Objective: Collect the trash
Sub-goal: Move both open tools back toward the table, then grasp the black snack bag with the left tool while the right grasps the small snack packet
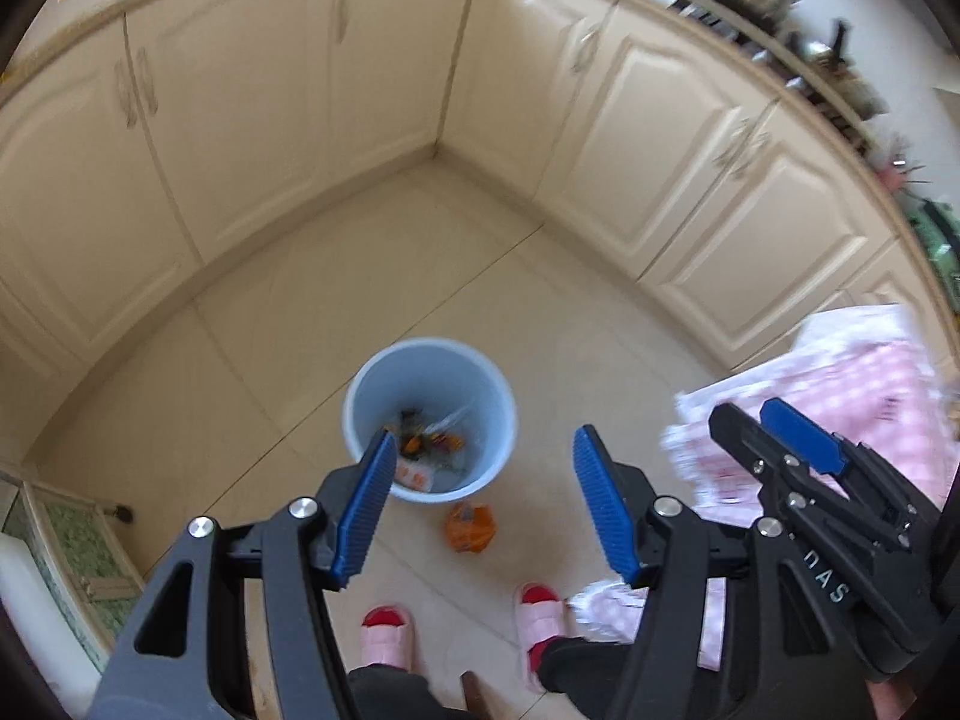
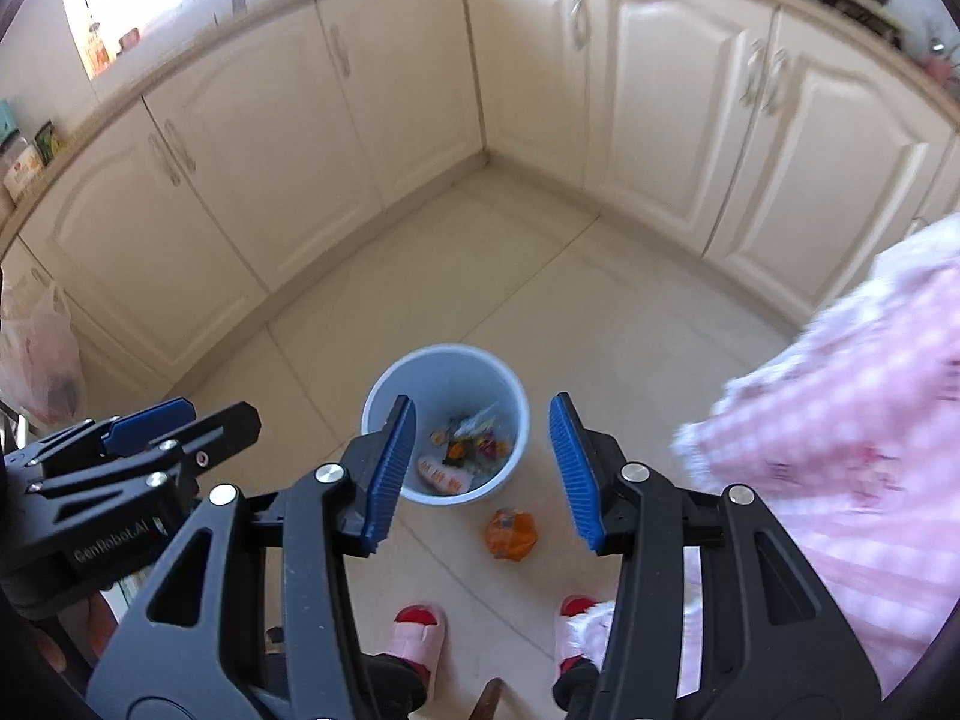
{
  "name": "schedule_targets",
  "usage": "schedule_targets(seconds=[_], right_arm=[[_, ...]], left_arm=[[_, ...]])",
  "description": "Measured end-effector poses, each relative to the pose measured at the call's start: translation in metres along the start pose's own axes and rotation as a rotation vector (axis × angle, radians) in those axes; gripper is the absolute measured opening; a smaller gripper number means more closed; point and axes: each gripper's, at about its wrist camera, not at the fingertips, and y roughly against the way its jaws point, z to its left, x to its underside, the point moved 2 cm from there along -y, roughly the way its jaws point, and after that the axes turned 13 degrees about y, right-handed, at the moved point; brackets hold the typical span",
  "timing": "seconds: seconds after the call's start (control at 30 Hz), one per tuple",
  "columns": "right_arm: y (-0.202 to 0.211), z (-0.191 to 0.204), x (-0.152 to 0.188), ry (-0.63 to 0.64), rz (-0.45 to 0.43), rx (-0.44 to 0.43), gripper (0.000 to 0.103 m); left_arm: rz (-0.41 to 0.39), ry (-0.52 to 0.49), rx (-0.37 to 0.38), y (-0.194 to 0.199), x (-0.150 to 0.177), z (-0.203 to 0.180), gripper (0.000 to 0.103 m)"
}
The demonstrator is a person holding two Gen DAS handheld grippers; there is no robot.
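A light blue bin (image 1: 431, 360) stands on the tiled kitchen floor with several wrappers inside; it also shows in the right wrist view (image 2: 447, 363). A crumpled orange wrapper (image 1: 471, 527) lies on the floor just in front of the bin, also visible in the right wrist view (image 2: 510, 534). My left gripper (image 1: 480, 456) is open and empty, held high above the bin and wrapper. My right gripper (image 2: 483, 420) is open and empty, also high above them. The right gripper appears at the right of the left wrist view (image 1: 774, 420).
Cream cabinets (image 1: 240, 120) wrap the corner behind the bin. The person's pink slippers (image 1: 387, 636) stand just behind the wrapper, and a pink checked apron (image 2: 840, 420) hangs at the right. A plastic bag (image 2: 36, 354) hangs at the left.
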Motion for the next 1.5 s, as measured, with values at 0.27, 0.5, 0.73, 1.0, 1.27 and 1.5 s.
schedule_targets(seconds=[0.27,0.5,0.73,1.0,1.27,1.5], right_arm=[[0.141,-0.074,0.022,-0.071,-0.191,0.177,0.052],[0.243,-0.165,0.078,-0.202,-0.288,0.335,0.055],[0.293,-0.250,0.157,-0.350,-0.273,0.436,0.056],[0.308,-0.317,0.232,-0.492,-0.214,0.493,0.056],[0.301,-0.342,0.259,-0.553,-0.192,0.478,0.056],[0.294,-0.353,0.264,-0.569,-0.186,0.450,0.057]], left_arm=[[-0.113,-0.179,0.185,0.091,0.033,-0.110,0.065],[-0.120,-0.368,0.321,0.122,0.088,-0.234,0.067],[-0.011,-0.534,0.400,0.116,0.158,-0.331,0.067],[0.175,-0.637,0.449,0.077,0.229,-0.403,0.067],[0.251,-0.598,0.400,0.036,0.257,-0.439,0.067],[0.177,-0.698,0.306,0.018,0.273,-0.452,0.067]])
